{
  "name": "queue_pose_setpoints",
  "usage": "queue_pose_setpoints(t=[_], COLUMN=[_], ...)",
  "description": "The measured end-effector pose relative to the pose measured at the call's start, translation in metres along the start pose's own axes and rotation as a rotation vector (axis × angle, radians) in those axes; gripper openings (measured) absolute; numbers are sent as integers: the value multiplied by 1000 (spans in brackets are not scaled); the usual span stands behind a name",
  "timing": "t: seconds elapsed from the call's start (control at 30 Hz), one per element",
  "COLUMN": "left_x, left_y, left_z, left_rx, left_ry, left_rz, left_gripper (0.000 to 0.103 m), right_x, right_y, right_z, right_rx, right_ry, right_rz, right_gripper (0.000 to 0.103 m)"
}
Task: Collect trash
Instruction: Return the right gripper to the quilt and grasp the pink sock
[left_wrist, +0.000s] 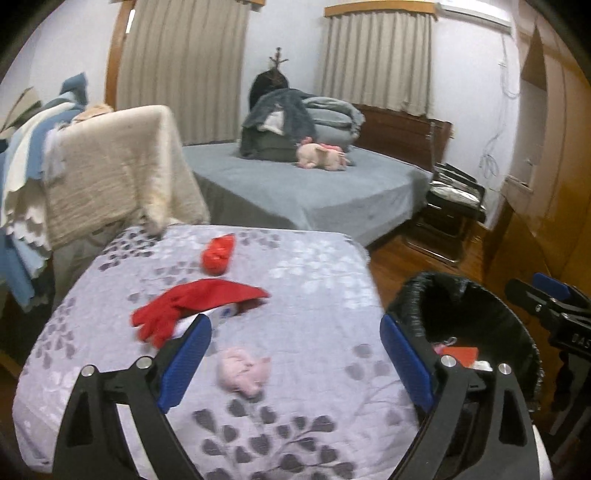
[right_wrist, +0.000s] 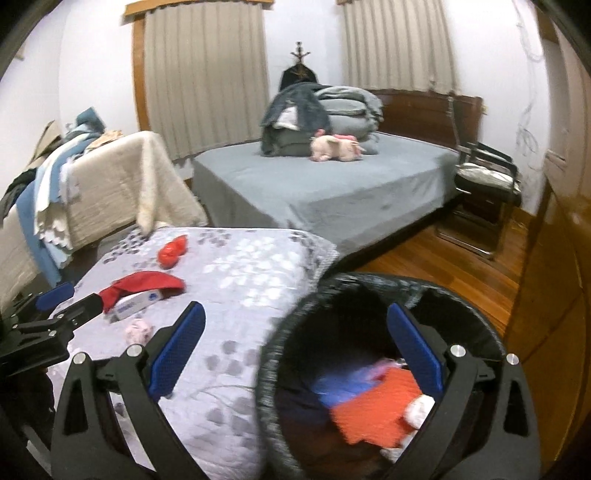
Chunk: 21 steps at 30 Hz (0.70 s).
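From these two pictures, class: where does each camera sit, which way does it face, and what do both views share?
Left wrist: on the left gripper, open over the flowered cover, facing the bed; the right gripper shows at the right edge.
Right wrist: on the right gripper, open above the black bin; the left gripper shows at the left edge.
Shared: red glove, pink wad, bin, bed.

My left gripper (left_wrist: 295, 354) has black forked arms. Blue ribbed pads (left_wrist: 186, 363) line them. Silver screws (left_wrist: 88, 370) stud the joints.
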<state>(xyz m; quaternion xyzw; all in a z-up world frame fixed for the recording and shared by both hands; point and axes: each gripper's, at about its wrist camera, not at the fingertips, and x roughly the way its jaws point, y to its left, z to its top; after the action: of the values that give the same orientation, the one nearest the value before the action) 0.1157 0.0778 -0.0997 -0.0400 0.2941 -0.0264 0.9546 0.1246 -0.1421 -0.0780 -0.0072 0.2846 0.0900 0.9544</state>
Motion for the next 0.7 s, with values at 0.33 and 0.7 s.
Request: queue_pose_setpoints(t=[0.33,0.7], left_x=[-7,6], left_y=[61,114], left_z=[-17,-41], left_rx=[-38,-75], left_ry=[9,49], left_rz=[105,167], left_gripper=[91,91], right_x=[34,80], right_y=[74,135], right_z=[-1,-29], right_rx=[-64,-124], right_ry=[24,93], right_rz=[112,173], right_gripper=[96,96])
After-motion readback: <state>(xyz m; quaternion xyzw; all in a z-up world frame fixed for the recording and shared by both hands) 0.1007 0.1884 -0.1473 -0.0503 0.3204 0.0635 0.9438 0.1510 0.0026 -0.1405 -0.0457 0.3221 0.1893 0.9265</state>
